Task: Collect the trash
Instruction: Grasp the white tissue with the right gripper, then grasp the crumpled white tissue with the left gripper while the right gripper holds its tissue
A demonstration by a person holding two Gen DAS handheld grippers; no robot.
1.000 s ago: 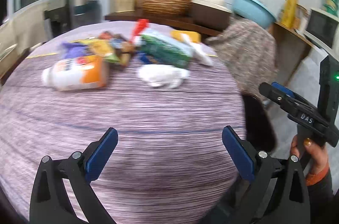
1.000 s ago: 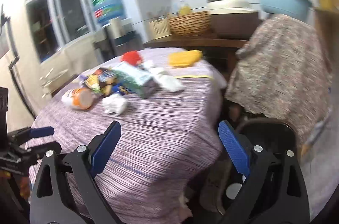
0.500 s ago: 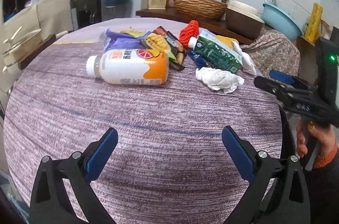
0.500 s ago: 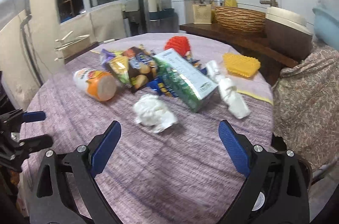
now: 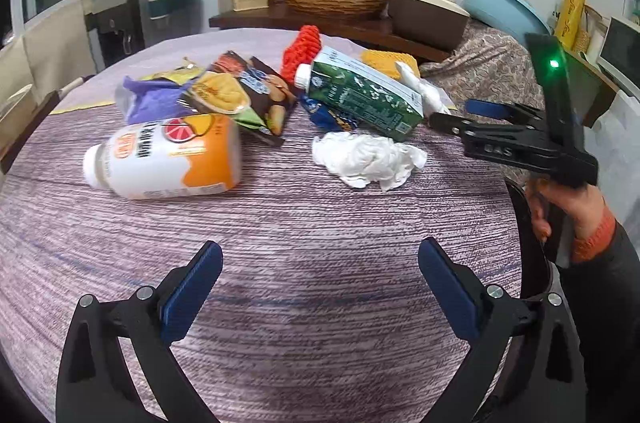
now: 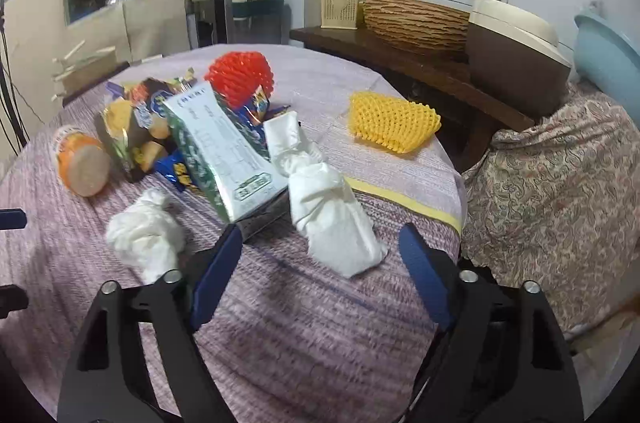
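The right tool [image 6: 320, 255], its jaws just narrowing yet apart and empty, hovers before a knotted white bag [image 6: 328, 207] lying on the table [image 6: 304, 335]. The left tool [image 5: 320, 279] is spread wide, empty. Beyond lie a crumpled tissue [image 5: 368, 159], green carton [image 5: 360, 95], orange bottle [image 5: 164, 155], snack wrappers [image 5: 240, 95].

woven tablecloth [image 5: 320, 223], crumpled paper tissue [image 5: 366, 159], glossy carton [image 5: 360, 95]

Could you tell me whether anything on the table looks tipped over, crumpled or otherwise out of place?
Yes. The orange drink bottle and the green carton both lie on their sides. Snack wrappers are heaped between them, and a crumpled tissue sits in front of the carton. No liquid appears spilled on the tablecloth.
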